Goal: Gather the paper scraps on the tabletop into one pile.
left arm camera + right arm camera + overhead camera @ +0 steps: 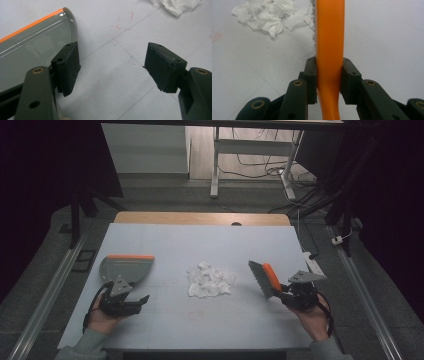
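A pile of crumpled white paper scraps [209,280] lies mid-table, also seen as white paper [269,16] in the right gripper view and as a corner of paper [176,6] in the left gripper view. My right gripper [282,295] is shut on the orange handle [329,50] of a hand brush [263,278], whose grey bristles point toward the scraps. A grey dustpan [124,268] with an orange front lip rests flat at the left. My left gripper [142,300] stands open just in front of it, empty, with the dustpan [32,47] beside its left jaw.
The white table top [200,242] has a wooden strip along its far edge. Faint red marks [122,23] and thin grid lines cross the surface. Beyond the table stand desk legs and loose cables [260,167] on the floor.
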